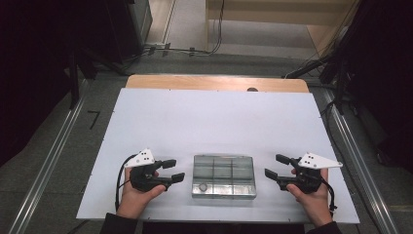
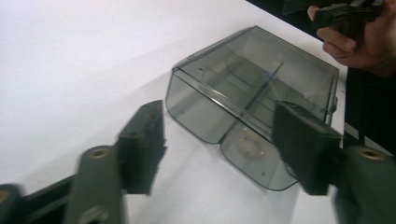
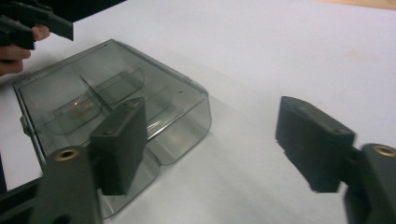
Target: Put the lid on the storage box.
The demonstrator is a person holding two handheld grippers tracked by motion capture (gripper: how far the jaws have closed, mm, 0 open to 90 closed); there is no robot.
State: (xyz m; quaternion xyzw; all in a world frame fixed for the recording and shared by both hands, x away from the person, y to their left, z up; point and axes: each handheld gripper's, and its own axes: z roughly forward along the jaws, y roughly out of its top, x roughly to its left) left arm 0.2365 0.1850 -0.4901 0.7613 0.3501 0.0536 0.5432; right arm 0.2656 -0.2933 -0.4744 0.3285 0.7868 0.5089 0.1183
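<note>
Both hands hold grippers low, left gripper point(image 1: 174, 171) and right gripper point(image 1: 273, 166) fingers spread, facing inward.

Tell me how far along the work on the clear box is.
Done: the box sits lid-closed on the white table, a small round item in one compartment. In hand: nothing; the left gripper and right gripper flank it, both open, not touching. Left: gripping or opening the box, if that's intended.

White table point(image 1: 209, 117) — grey floor point(image 1: 58, 161), perhaps carpeted

A white surface point(image 1: 214, 117) lies over a wooden top point(image 1: 214, 83). Beyond its far edge, black cables point(image 1: 190, 50) trail across the grey floor point(image 1: 48, 161).
</note>
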